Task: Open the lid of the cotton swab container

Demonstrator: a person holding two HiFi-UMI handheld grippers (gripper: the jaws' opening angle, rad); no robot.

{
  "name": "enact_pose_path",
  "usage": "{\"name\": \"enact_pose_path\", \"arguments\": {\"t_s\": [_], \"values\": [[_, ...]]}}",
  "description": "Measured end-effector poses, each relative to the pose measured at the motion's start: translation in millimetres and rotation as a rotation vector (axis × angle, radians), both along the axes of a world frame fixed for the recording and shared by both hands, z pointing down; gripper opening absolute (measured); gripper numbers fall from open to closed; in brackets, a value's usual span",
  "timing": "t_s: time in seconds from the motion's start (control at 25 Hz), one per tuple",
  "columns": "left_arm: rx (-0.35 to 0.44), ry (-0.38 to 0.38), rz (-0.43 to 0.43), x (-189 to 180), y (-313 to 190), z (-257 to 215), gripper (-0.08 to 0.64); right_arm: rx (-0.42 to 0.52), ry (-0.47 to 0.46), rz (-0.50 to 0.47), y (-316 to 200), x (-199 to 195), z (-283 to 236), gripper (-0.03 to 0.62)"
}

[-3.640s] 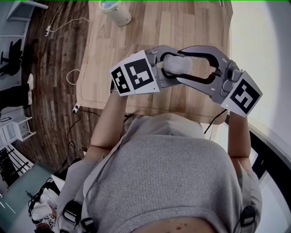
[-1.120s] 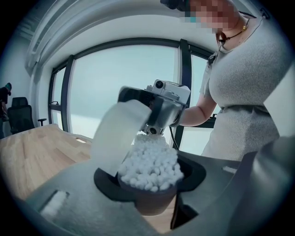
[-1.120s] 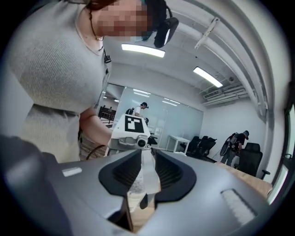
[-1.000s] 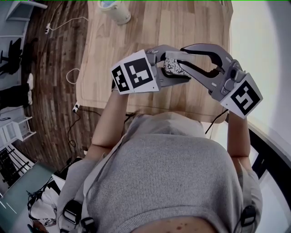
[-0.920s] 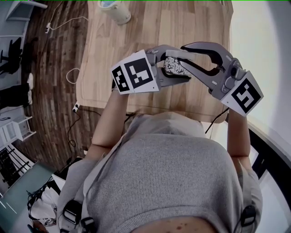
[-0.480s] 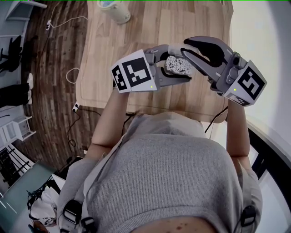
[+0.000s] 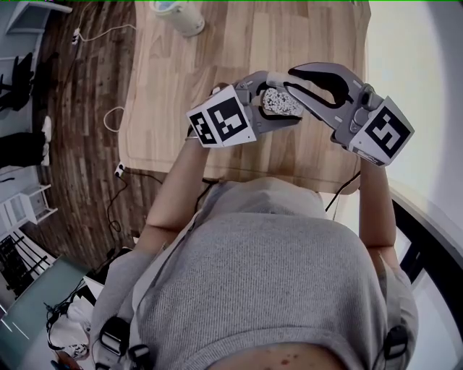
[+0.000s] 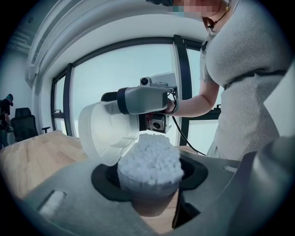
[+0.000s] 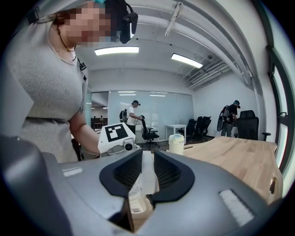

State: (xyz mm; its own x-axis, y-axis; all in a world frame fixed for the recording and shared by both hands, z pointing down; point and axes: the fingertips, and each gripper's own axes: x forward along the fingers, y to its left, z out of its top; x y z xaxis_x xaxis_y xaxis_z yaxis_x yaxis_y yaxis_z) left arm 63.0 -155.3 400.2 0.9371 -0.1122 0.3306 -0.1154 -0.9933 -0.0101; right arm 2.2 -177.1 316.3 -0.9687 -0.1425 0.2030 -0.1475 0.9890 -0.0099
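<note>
Wood table (image 7: 217, 58), one, with one pale tub (image 7: 177, 16) standing at its far end. Two grippers are held up over the near edge, tips meeting.

The left gripper (image 7: 283, 102) clamps the one clear container (image 8: 148, 193) by its body. Its mouth is packed with white swabs (image 8: 150, 156), too many to count. The jaws are easing apart, pads on the container.

The right gripper (image 7: 289, 79) pinches the one lid (image 8: 103, 133) by its thin edge, jaws closing on it. The lid is flipped open and tilted off to the side of the mouth, its lower edge at the rim. Hinge: cannot tell.

Two marker cubes: left cube (image 7: 226, 119), right cube (image 7: 380, 130). Two people stand far back: first person (image 9: 132, 115), second person (image 9: 230, 115).
</note>
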Motion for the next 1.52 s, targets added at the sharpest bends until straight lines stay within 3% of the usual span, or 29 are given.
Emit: {"name": "enact_pose_path", "arguments": {"t_s": [0.4,0.8,1.28,1.52], "values": [[-0.018,-0.055,-0.037,-3.8,-10.6,42.2,0.279,-0.053,0.025,-0.002,-10.0,-1.7,35.9,0.074],[-0.060,-0.028,-0.057,0.2,-9.5,76.5,0.270,-0.155,0.023,0.041,-19.8,2.5,75.2,0.075],[-0.042,-0.119,-0.056,1.2,-9.0,109.5,0.262,-0.179,0.052,0.012,-18.7,0.3,99.7,0.075],[-0.028,-0.165,-0.107,-5.2,-12.5,121.5,0.282,-0.203,0.058,0.000,-16.8,-2.8,107.8,0.077]]}}
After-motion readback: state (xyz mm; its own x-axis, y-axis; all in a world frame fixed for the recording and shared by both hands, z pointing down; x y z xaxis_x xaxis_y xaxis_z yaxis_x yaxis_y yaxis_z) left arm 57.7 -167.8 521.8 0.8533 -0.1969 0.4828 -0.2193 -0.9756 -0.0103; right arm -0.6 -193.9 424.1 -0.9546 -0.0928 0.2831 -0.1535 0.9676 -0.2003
